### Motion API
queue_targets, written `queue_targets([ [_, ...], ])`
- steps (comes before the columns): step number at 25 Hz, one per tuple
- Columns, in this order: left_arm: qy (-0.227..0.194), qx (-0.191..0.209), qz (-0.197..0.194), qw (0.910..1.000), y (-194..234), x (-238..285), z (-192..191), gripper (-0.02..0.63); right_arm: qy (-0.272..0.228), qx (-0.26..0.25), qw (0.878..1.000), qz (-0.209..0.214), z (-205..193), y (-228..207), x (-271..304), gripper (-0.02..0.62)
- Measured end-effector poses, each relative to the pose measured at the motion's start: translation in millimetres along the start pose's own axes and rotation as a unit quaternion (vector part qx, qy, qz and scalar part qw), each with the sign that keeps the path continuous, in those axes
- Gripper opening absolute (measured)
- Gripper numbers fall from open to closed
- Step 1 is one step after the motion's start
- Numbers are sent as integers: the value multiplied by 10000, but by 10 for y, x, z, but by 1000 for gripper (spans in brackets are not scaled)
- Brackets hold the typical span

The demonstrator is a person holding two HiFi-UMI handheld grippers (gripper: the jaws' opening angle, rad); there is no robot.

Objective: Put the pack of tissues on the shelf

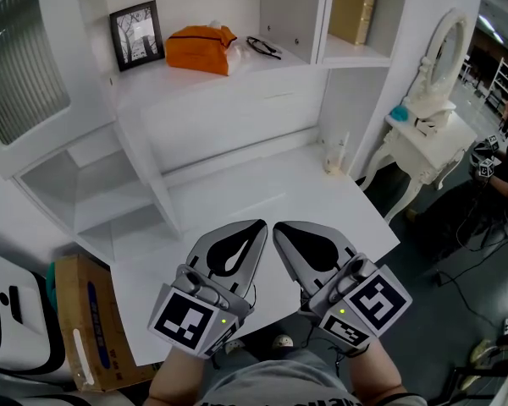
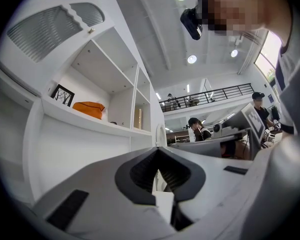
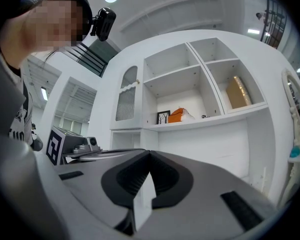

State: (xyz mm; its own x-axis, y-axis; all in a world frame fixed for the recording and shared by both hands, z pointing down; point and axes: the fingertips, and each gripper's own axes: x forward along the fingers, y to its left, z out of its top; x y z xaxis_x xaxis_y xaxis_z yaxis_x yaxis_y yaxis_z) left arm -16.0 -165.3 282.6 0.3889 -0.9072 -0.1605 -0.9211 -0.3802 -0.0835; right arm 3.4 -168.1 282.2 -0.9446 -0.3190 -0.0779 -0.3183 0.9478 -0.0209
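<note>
1. The orange tissues [image 1: 201, 47] lie on the shelf [image 1: 262, 68] above the desk [image 1: 262, 184]. They sit between a picture frame [image 1: 137, 34] and a pair of glasses [image 1: 263, 46], with neither hand-held gripper touching them.
2. The left hand-held gripper [image 1: 252, 231] is clenched. Its jaws meet at the tips with nothing between them.
3. The right hand-held gripper [image 1: 286, 231] is also clenched and empty.
4. Both hover side by side over the near edge of the desk, close to the person's body and well apart from the shelf. Their tips nearly touch.
5. A small bottle [image 1: 339, 152] stands at the back right of the desk.
6. A cardboard box [image 1: 89, 324] sits on the floor to the left.
</note>
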Motion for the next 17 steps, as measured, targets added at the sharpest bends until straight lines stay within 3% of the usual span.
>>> queue_targets([
  [17, -23, 45, -18, 10000, -90, -22, 45, 31, 30, -33, 10000, -58, 3, 20, -55, -8],
])
